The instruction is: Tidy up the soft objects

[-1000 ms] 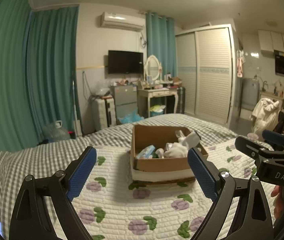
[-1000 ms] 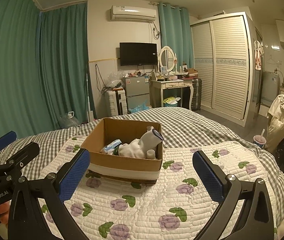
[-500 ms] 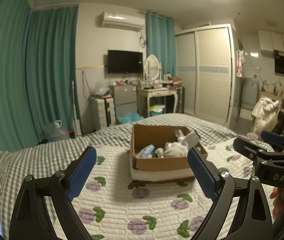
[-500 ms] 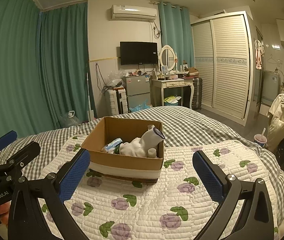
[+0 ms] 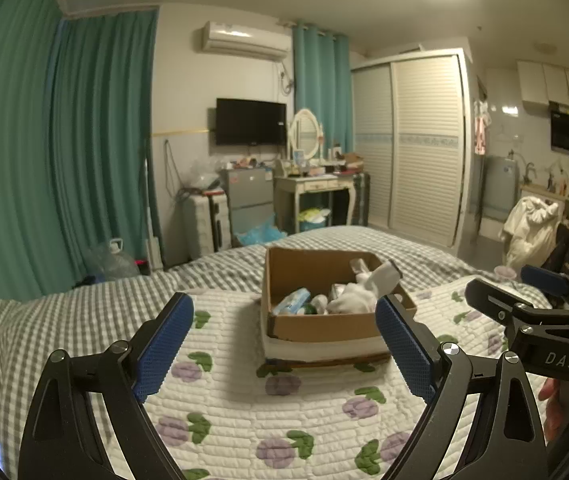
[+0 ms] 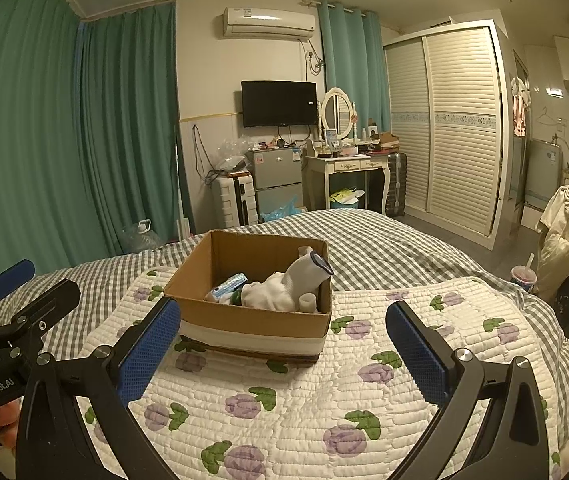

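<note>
An open cardboard box (image 5: 324, 326) (image 6: 252, 320) stands on the flowered quilt on the bed. Inside it lie a white soft toy (image 5: 354, 300) (image 6: 284, 290), a blue-and-white packet (image 5: 292, 300) (image 6: 228, 284) and other small items. My left gripper (image 5: 284, 344) is open and empty, held above the quilt in front of the box. My right gripper (image 6: 284, 348) is open and empty, also short of the box. Each gripper shows at the edge of the other's view, the right one (image 5: 540, 300) and the left one (image 6: 24, 292).
The white quilt with purple flowers (image 6: 284, 408) lies over a grey checked bedspread (image 5: 64, 320). Beyond the bed are teal curtains (image 6: 84, 140), a suitcase (image 6: 232, 200), a small fridge (image 6: 276, 180), a dressing table (image 6: 348, 168) and a wardrobe (image 6: 452, 128).
Both views have shifted very slightly; the box sits a touch differently in frame. Both grippers stay open and empty.
</note>
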Demonstrator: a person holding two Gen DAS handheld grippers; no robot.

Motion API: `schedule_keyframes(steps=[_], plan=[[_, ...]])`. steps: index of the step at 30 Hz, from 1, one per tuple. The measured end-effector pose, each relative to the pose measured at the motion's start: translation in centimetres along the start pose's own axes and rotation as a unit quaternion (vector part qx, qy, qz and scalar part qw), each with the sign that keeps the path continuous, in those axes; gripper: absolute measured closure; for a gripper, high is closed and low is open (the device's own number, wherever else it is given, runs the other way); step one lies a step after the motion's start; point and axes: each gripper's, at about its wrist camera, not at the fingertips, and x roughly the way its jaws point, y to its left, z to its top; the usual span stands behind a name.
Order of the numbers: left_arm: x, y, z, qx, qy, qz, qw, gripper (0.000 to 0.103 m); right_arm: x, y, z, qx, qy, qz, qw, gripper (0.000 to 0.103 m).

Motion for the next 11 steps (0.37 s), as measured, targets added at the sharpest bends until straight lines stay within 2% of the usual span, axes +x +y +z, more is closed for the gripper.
schedule_keyframes(steps=[11], plan=[[-0.02,-0.25,-0.09,0.001,-0.001,0.0,1.0,0.009,0.1,0.2,-0.32,-0.002,0.002,-0.001,1.0,0.0]])
